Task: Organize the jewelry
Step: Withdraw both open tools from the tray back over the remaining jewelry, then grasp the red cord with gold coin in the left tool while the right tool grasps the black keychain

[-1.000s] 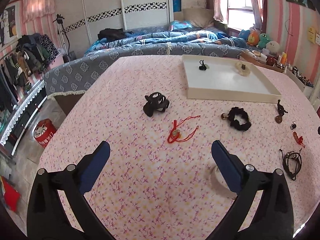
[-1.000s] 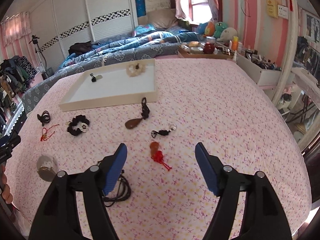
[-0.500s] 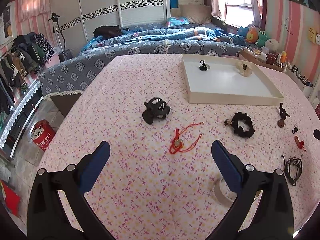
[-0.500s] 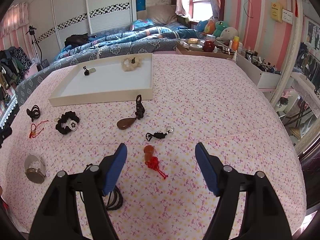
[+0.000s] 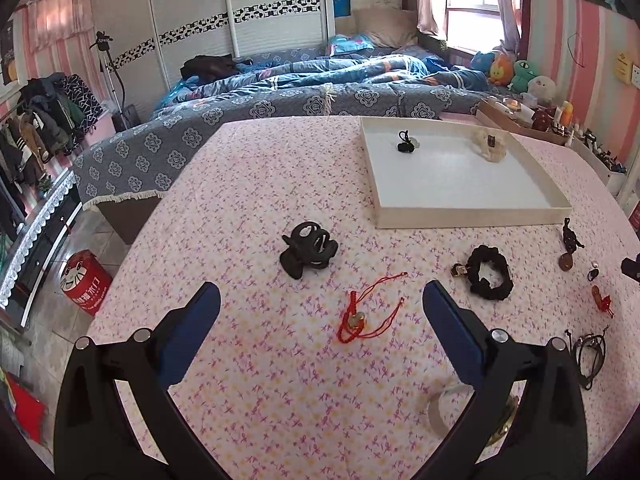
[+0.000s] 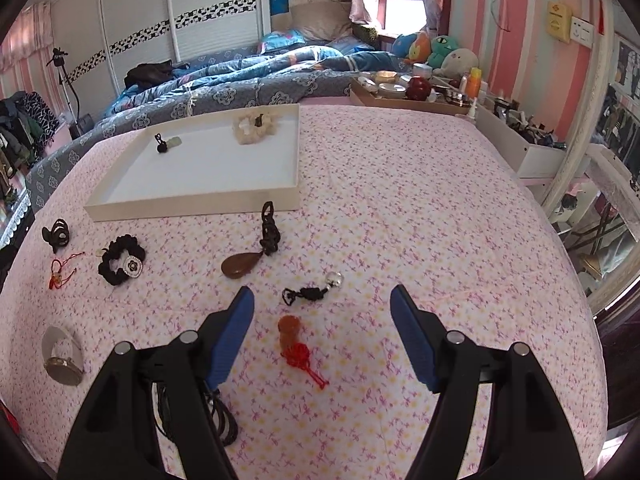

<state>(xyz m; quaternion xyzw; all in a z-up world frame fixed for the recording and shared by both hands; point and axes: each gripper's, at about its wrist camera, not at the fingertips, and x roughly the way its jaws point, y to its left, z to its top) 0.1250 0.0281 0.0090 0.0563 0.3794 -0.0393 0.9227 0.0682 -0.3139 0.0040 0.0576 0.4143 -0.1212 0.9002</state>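
**A:** What has changed in the last second?

**B:** Both my hands have drifted forward over the cloth. In the left view the red cord (image 5: pixel 370 312) now lies between my left gripper (image 5: pixel 322 320) tips, where it sat higher in the frame before. In the right view the red knot charm (image 6: pixel 298 344) has likewise come in between my right gripper (image 6: pixel 322 332) tips. Both pairs of jaws stand wide apart, holding nothing.

**A:** And for the task?

**B:** I judge I am lining up two pickups. The tray (image 5: pixel 472 222), upper right of the left view, holds only two pieces so far; the clip (image 5: pixel 308 248), scrunchie (image 5: pixel 490 266), brown pendant (image 6: pixel 242 264), small black tassel (image 6: pixel 310 293) and the rest lie loose on the cloth.

**A:** Room to move?

**B:** Plenty. Bare cloth surrounds both red pieces. The tray's near wall is a lip I would have to lift over. At lower left of the right view, black cords (image 6: pixel 222 420) lie partly under my left finger, and a round case (image 6: pixel 62 356) sits near the cloth's left edge.
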